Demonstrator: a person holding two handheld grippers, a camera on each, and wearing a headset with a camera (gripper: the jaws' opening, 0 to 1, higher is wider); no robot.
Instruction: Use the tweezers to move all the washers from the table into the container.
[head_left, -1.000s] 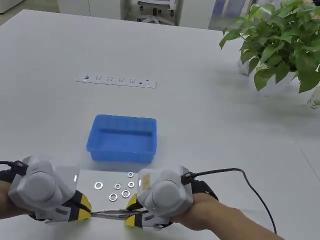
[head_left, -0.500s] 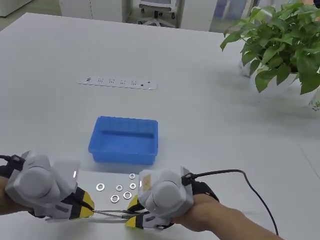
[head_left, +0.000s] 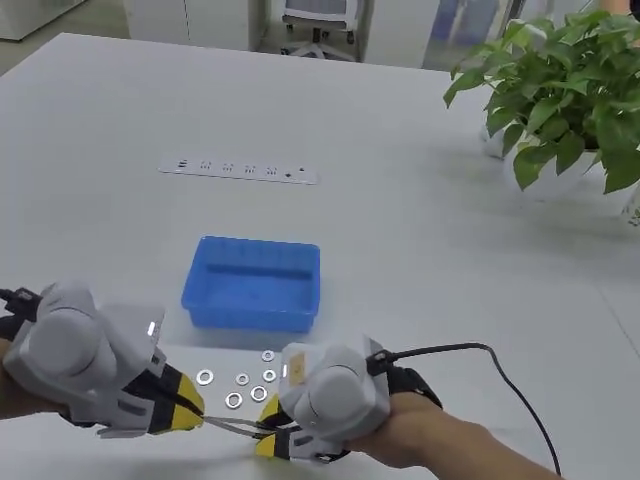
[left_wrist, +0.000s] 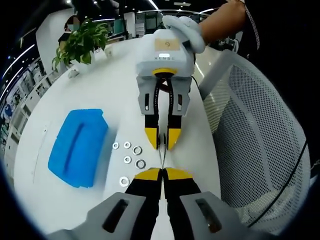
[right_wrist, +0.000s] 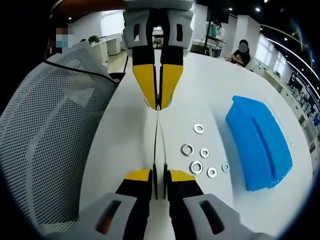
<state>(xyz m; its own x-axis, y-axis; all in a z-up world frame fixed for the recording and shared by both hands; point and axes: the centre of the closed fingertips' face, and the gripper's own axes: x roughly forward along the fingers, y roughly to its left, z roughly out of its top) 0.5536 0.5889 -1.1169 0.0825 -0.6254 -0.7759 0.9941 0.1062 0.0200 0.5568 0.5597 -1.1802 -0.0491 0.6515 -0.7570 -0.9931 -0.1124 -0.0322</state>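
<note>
Slim metal tweezers (head_left: 235, 426) hang level just above the table's near edge, held at both ends. My left gripper (head_left: 192, 410) is shut on one end and my right gripper (head_left: 268, 432) is shut on the other, jaws facing each other. In the left gripper view my left gripper (left_wrist: 162, 173) meets the tweezers (left_wrist: 161, 154), with the right gripper (left_wrist: 161, 142) opposite. The right gripper view shows my right gripper (right_wrist: 159, 176) pinching the tweezers (right_wrist: 160, 135) below the left gripper (right_wrist: 158, 102). Several steel washers (head_left: 258, 394) (left_wrist: 137, 150) (right_wrist: 195, 167) lie between the grippers and the empty blue container (head_left: 255, 285) (left_wrist: 75, 142) (right_wrist: 260, 142).
A white power strip (head_left: 238, 171) lies farther back on the white table (head_left: 400, 230). A potted plant (head_left: 560, 90) stands at the far right. A black cable (head_left: 470, 349) trails right from the right gripper. A mesh chair (left_wrist: 250, 140) (right_wrist: 65, 125) sits behind the table's near edge.
The head camera has tilted, shifting the whole picture down a little. My left gripper has edged closer to the right one along the tweezers; both stay shut on them.
</note>
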